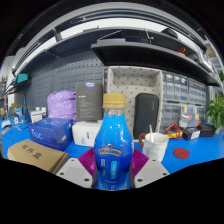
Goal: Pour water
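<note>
Clamped at its middle between our claw's [113,166] purple pads, just above the blue desk [190,150], a full blue bottle [113,145] looks heavy and slick near the white cup [155,146].

The blue bottle [114,150] fills the gap between the gripper's [112,172] fingers and blocks the middle. Boxes [40,143] crowd the lower left. A white cup [155,146] stands right of it. Bare blue table [196,151] lies lower right.
</note>
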Tool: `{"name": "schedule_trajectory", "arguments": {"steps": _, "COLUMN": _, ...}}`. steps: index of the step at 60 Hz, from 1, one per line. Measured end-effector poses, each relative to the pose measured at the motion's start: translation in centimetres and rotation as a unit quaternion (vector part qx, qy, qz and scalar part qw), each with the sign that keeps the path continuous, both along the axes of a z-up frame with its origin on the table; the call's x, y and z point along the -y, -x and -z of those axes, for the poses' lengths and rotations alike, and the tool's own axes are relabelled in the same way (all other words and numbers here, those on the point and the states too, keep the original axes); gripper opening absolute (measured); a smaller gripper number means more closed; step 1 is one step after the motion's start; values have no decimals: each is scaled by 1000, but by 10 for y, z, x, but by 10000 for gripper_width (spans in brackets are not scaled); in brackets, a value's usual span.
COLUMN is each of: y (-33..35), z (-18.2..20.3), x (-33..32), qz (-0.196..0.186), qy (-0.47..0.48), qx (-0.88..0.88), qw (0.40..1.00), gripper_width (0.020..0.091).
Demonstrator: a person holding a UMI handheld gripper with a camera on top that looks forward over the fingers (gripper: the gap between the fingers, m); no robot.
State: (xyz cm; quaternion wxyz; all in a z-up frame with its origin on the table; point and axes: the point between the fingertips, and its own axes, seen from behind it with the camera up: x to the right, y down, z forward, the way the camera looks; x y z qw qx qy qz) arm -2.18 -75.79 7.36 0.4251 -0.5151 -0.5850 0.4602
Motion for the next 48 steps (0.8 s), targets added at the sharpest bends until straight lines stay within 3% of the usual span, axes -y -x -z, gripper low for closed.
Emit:
{"name": "schedule_trajectory", "arguments": {"steps": 10, "y": 7, "z": -1, "x": 5, "qz": -8, "qy": 73, "qx": 44, "qw": 996, "gripper_width": 424}}
{"name": "schedule_trajectory", "arguments": {"steps": 22, "y": 39, "z": -25, "x": 8, "qz": 15, "qy": 275, "qx": 77, "qw": 958, "gripper_width": 425}}
{"name": "schedule_trajectory", "arguments": {"steps": 35, "y": 77, "z": -39, "x": -3, "qz": 65, "qy": 522, "qx": 104, "qw": 844, "gripper_width": 423}}
{"name": "schedule_trajectory", "arguments": {"steps": 48, "y": 97, "z": -43, "x": -7, "qz": 97, "qy": 671, "qx": 139, "qw": 722, "gripper_width": 424}}
